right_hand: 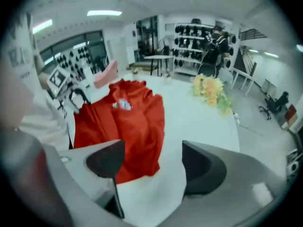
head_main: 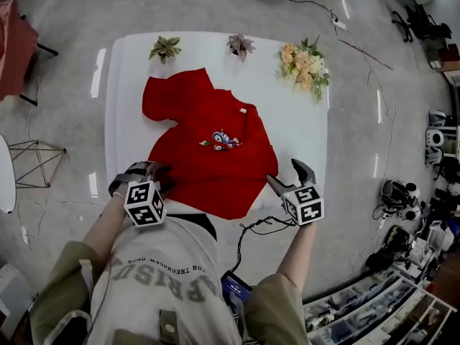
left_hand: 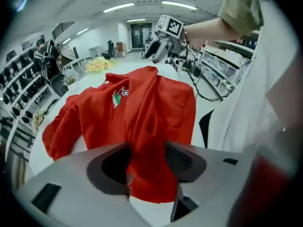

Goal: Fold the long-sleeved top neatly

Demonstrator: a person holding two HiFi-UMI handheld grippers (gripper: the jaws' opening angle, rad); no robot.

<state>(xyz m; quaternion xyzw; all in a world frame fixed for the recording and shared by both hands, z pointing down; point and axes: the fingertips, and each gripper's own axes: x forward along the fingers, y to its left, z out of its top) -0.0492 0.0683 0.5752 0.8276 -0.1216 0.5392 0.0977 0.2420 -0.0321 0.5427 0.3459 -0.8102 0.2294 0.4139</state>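
Lower left, the left claw (left_hand: 147, 157) stands half open astride the hem of the top (head_main: 208, 157). Lower right, the right claw (right_hand: 151, 162) gapes wide, empty, over the desk (head_main: 302, 128).

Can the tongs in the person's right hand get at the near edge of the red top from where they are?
Probably yes. The right tongs stand open over bare white table, close beside the near corner of the red top. Nothing lies between them and the cloth.
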